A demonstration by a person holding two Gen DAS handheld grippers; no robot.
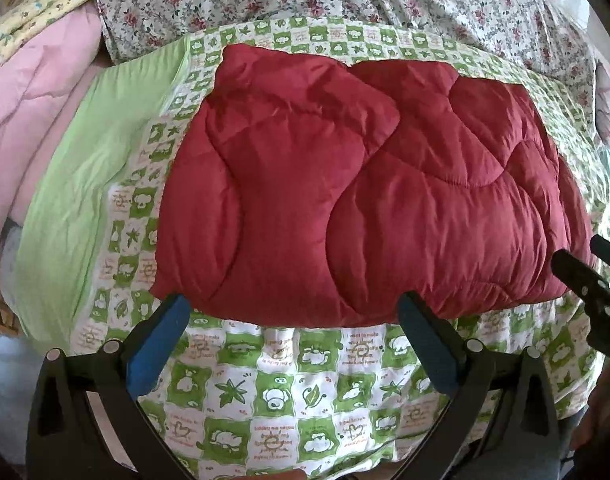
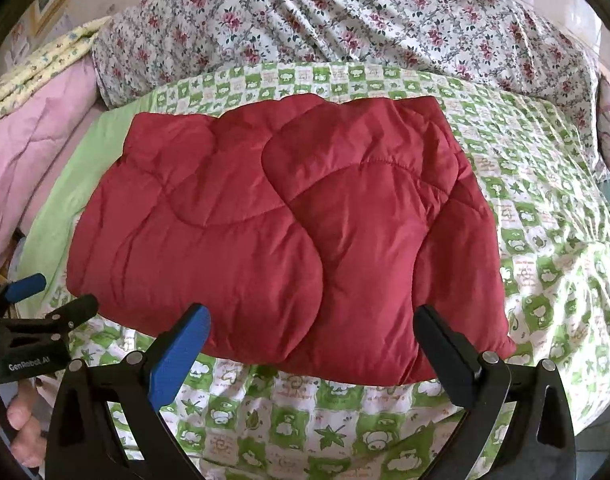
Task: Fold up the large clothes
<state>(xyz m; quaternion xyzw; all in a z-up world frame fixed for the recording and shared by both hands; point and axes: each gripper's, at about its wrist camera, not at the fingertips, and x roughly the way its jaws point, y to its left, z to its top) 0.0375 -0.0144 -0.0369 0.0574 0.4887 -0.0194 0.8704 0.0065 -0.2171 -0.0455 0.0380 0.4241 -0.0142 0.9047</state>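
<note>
Left gripper (image 1: 293, 316) and right gripper (image 2: 313, 328): both spread wide, empty, at near edge of folded red quilted padded garment (image 2: 281, 216) lying mid-bed on green checked sheet (image 2: 345, 420). Risk: slippery bulk springing open if pinched shallow.

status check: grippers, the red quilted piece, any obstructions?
Left gripper open, empty; right gripper open, empty. Red quilted garment lies folded on green checkered sheet, both grippers at its near edge. Nothing in the way.

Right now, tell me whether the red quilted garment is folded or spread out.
Folded. The red quilted garment lies as a compact padded bundle on the green checked bedsheet, one layer overlapping another on top. Neither hand-held gripper holds it.
</note>
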